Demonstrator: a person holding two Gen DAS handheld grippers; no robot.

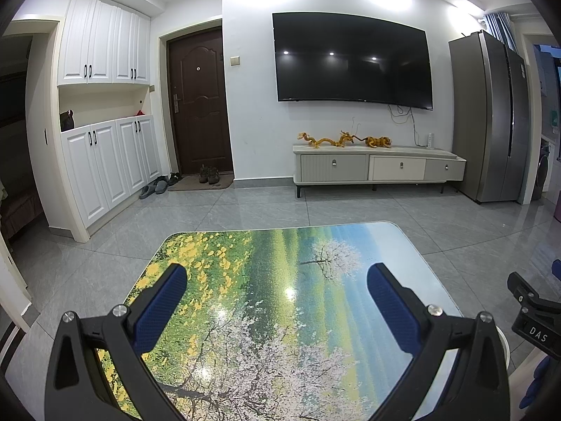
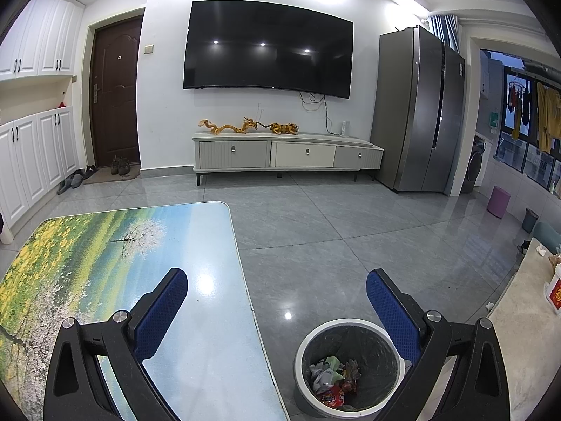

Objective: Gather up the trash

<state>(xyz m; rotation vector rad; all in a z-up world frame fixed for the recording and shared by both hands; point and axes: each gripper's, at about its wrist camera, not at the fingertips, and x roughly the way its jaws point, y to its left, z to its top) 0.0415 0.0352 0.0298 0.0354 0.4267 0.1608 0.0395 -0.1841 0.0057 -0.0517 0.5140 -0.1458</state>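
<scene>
Your left gripper (image 1: 277,291) and right gripper (image 2: 277,291) both hold their fingers wide, empty, above the counter (image 2: 196,315), whose right edge drops to open floor (image 2: 333,228); beside it, the bin (image 2: 350,365) holds crumpled trash (image 2: 333,377)

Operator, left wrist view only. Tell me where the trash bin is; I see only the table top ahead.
Observer: The trash bin stands on the floor just right of the table, below the right gripper.
Operator: Report its contents.
Observer: Crumpled wrappers lie at the bottom, inside a dark liner.
Operator: Give the right gripper's state.
Observer: Open, holding nothing. The left gripper is open too.
</scene>
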